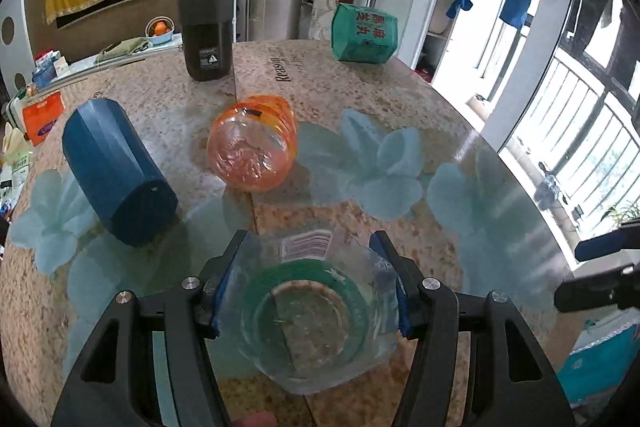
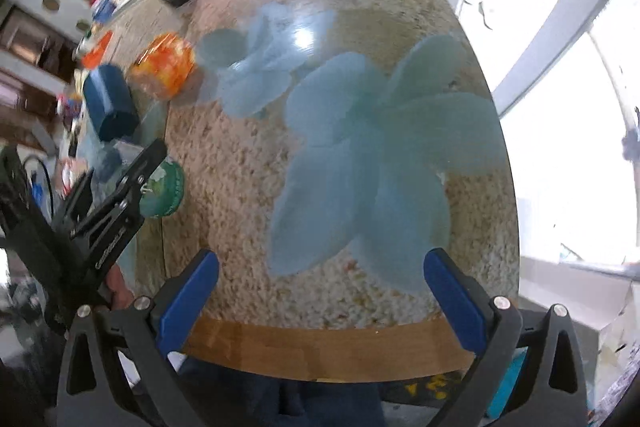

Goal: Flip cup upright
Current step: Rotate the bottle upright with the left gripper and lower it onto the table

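My left gripper (image 1: 310,291) is shut on a clear plastic cup with a green band (image 1: 308,311), its mouth turned towards the camera and a barcode label on its far side. In the right wrist view that cup (image 2: 164,189) shows at the left, held by the left gripper (image 2: 132,171) just above the table. An orange translucent cup (image 1: 252,143) lies on its side mid-table. A dark blue faceted cup (image 1: 116,167) lies on its side to its left. My right gripper (image 2: 320,287) is open and empty over the table's near edge.
The round glass-topped table (image 1: 400,107) has pale blue flower prints. A black speaker-like box (image 1: 206,15) and a green packet (image 1: 364,33) stand at the far side. The table's wooden rim (image 2: 320,351) lies just under my right gripper. A window and balcony rail are to the right.
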